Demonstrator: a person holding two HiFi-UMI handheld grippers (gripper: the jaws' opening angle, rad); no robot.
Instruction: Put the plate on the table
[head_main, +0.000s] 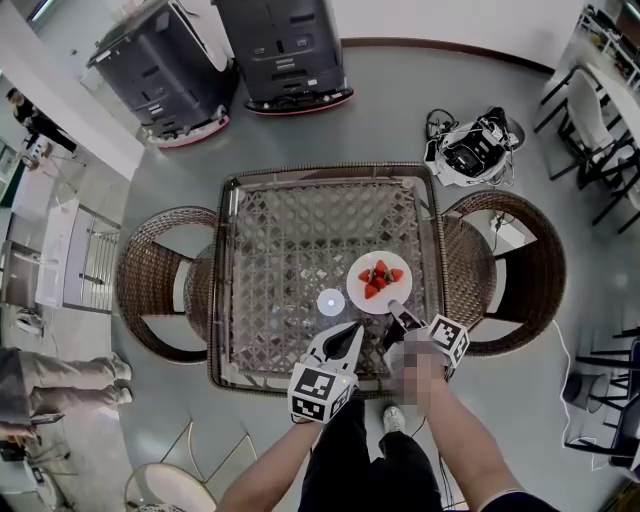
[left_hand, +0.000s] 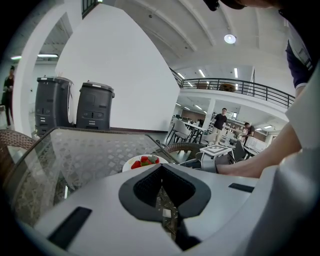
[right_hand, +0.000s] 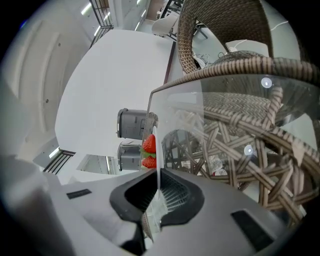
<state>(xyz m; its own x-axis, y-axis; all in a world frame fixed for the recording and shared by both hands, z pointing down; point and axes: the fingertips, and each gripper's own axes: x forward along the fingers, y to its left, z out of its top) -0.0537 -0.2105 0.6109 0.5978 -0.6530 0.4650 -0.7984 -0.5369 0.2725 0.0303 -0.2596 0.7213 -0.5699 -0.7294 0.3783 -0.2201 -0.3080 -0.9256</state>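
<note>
Right gripper view gives us the closest look: the right gripper (right_hand: 157, 182) has its jaws narrowed onto the thin near rim of the white plate (right_hand: 156, 155), which we see edge-on. The strawberries (right_hand: 149, 144) sit just beyond the pads. In the left gripper view we find the left gripper (left_hand: 161, 169) with its jaws together and nothing between them. It points toward the plate but stays apart from it. From the head view we place the plate over the near right part of the glass-topped wicker table (head_main: 290, 250). We cannot tell whether it rests fully on the glass. Wicker chairs (head_main: 150, 290) flank the table, and two dark machines (head_main: 285, 50) stand beyond its far edge.
</note>
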